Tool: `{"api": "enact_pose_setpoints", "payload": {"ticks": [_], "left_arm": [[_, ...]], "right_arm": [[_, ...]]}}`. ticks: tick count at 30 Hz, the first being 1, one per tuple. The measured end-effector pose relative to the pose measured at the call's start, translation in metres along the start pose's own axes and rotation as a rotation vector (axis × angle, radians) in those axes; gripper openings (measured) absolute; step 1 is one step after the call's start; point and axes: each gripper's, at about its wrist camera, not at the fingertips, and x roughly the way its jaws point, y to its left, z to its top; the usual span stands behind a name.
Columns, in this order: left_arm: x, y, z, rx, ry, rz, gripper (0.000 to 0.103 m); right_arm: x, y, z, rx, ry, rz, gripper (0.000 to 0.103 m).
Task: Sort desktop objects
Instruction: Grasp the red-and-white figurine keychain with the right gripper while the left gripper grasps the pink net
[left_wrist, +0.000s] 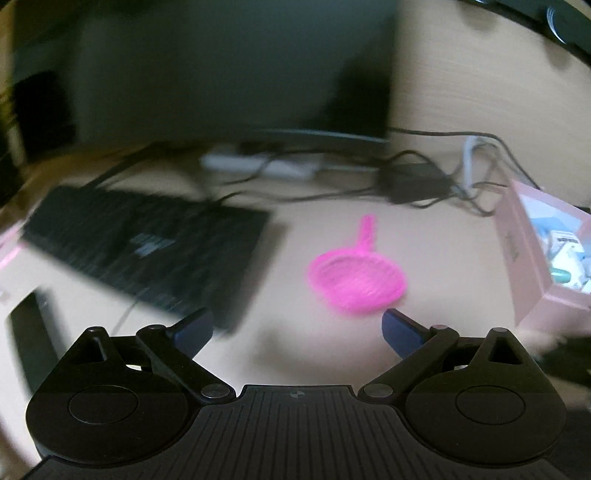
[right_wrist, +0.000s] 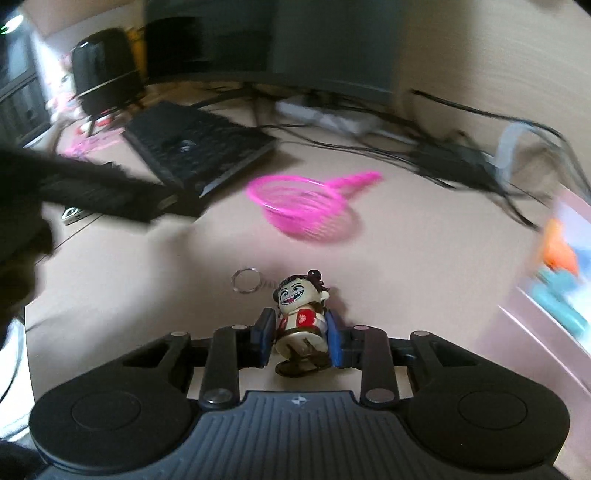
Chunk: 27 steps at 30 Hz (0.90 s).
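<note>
The right gripper (right_wrist: 300, 341) has its two blue pads pressed on the sides of a little toy figure (right_wrist: 301, 317). The toy lies on the tabletop (right_wrist: 184, 280) with its feet toward the gripper and its head pointing away. A small key ring (right_wrist: 244, 280) on a chain lies just beside the head, on the left. The left gripper (left_wrist: 297, 330) is wide open and holds nothing. Just past it, a bit to the right, lies the pink strainer (left_wrist: 356, 282). Its handle points away from that gripper, so the left one is nearer to the bowl. There is bare tabletop all around the strainer. Farther off, the black keyboard (left_wrist: 147, 247) is on the left and the pink box (left_wrist: 535, 258), already holding things, is on the right. A tangle of cables (left_wrist: 424, 181) lies at the back.
</note>
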Motion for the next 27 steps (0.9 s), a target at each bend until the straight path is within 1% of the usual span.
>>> {"api": "enact_pose_setpoints", "payload": {"ticks": [2, 3, 6, 9, 10, 11, 12, 14, 18, 22, 27], "left_arm": [[0.019, -0.017, 0.010, 0.031, 0.011, -0.017, 0.101], [0.029, -0.025, 0.014, 0.054, 0.020, -0.014, 0.101], [0.059, -0.042, 0.024, 0.110, 0.055, 0.028, 0.101], [0.079, -0.044, 0.025, 0.106, 0.082, 0.047, 0.100], [0.082, -0.045, 0.025, 0.106, 0.085, 0.055, 0.098], [0.083, -0.046, 0.023, 0.108, 0.085, 0.063, 0.091], [0.082, -0.047, 0.021, 0.110, 0.090, 0.069, 0.089], [0.078, -0.051, 0.016, 0.110, 0.088, 0.069, 0.088], [0.056, -0.062, -0.001, 0.124, 0.090, 0.025, 0.088], [0.020, -0.080, -0.034, 0.133, 0.111, -0.063, 0.088], [-0.021, -0.100, -0.070, 0.123, 0.147, -0.155, 0.088]], "right_arm": [[-0.017, -0.014, -0.011, 0.051, 0.005, -0.049, 0.029], [-0.023, -0.019, -0.016, 0.068, 0.007, -0.072, 0.029], [-0.047, -0.033, -0.034, 0.112, 0.007, -0.143, 0.029], [-0.067, -0.046, -0.053, 0.152, 0.010, -0.193, 0.029], [-0.073, -0.050, -0.058, 0.163, 0.009, -0.215, 0.029], [-0.080, -0.056, -0.065, 0.179, 0.009, -0.241, 0.029], [-0.086, -0.061, -0.069, 0.197, 0.009, -0.258, 0.029], [-0.098, -0.074, -0.079, 0.244, 0.005, -0.292, 0.029], [-0.116, -0.090, -0.093, 0.300, -0.007, -0.323, 0.029], [-0.124, -0.091, -0.102, 0.288, -0.016, -0.312, 0.029], [-0.125, -0.084, -0.107, 0.263, -0.023, -0.271, 0.029]]}}
